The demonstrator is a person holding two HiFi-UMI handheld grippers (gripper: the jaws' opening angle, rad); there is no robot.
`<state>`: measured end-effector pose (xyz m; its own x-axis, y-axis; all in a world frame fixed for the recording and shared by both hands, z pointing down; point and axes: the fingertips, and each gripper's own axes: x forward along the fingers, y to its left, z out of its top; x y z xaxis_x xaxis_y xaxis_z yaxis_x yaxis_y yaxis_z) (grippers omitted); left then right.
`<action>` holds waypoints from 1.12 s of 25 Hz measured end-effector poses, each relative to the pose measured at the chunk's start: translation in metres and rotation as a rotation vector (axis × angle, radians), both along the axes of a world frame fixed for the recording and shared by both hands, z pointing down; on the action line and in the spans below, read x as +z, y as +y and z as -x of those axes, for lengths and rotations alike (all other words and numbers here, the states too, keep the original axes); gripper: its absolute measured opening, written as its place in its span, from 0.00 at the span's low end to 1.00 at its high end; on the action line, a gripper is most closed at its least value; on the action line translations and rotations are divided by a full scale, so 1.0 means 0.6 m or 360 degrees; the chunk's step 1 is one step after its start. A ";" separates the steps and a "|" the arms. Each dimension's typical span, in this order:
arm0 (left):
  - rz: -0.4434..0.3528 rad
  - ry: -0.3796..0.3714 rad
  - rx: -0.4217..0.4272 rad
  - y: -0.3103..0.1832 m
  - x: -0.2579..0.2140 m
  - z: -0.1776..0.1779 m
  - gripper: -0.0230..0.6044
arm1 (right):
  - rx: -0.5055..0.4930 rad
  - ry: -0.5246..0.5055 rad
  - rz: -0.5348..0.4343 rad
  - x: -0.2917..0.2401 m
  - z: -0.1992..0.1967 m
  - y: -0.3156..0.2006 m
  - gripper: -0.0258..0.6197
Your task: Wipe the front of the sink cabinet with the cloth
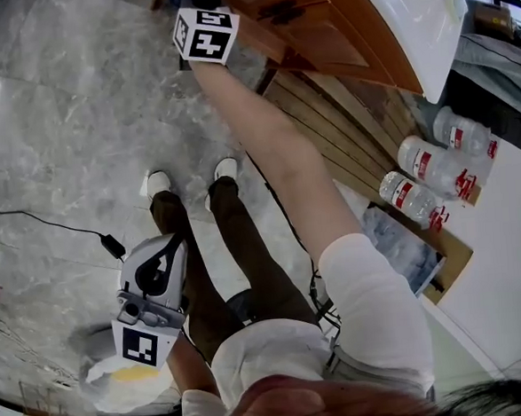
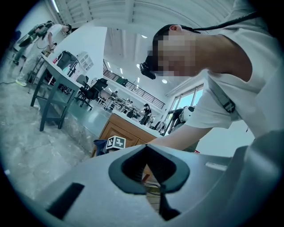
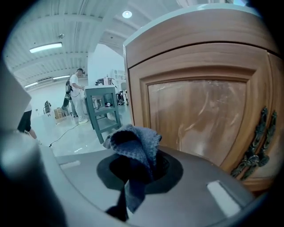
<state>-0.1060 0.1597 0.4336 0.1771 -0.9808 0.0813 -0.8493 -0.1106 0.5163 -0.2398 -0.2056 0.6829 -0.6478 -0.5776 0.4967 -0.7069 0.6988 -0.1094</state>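
Observation:
My right gripper (image 3: 133, 156) is shut on a bunched blue-grey cloth (image 3: 134, 142), which sticks out of the jaws close in front of the wooden sink cabinet door (image 3: 199, 117). I cannot tell whether cloth and door touch. In the head view the right gripper (image 1: 202, 27) is stretched out at arm's length to the cabinet (image 1: 319, 25) at the top. My left gripper (image 1: 162, 265) hangs low by the person's legs, away from the cabinet. Its jaws (image 2: 147, 148) are shut on nothing and point up towards the person.
An ornate metal handle (image 3: 255, 146) sits on the door's right edge. A white countertop (image 1: 416, 14) tops the cabinet. Wooden slats (image 1: 344, 134) and several water bottles (image 1: 427, 173) lie beside it. A black cable (image 1: 57, 227) crosses the marble floor.

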 end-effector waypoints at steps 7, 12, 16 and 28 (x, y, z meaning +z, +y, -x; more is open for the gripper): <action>0.0071 -0.0006 -0.0027 0.015 0.031 0.035 0.04 | 0.0099 -0.0112 -0.0042 0.002 0.043 -0.069 0.11; 0.0069 -0.0026 -0.0053 0.013 0.028 0.056 0.04 | 0.0124 -0.0081 -0.0041 0.011 0.044 -0.090 0.11; 0.0050 -0.0038 -0.0047 0.005 0.019 0.057 0.04 | 0.0139 -0.0014 -0.0027 0.026 0.016 -0.096 0.11; 0.0061 -0.0069 0.0054 -0.018 0.017 0.009 0.04 | 0.0261 0.0215 -0.0042 0.074 -0.154 -0.100 0.11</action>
<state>-0.1117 0.1489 0.4438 0.2056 -0.9704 0.1269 -0.8671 -0.1205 0.4833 -0.1475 -0.2656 0.7272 -0.4729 -0.6835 0.5560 -0.8183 0.5748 0.0106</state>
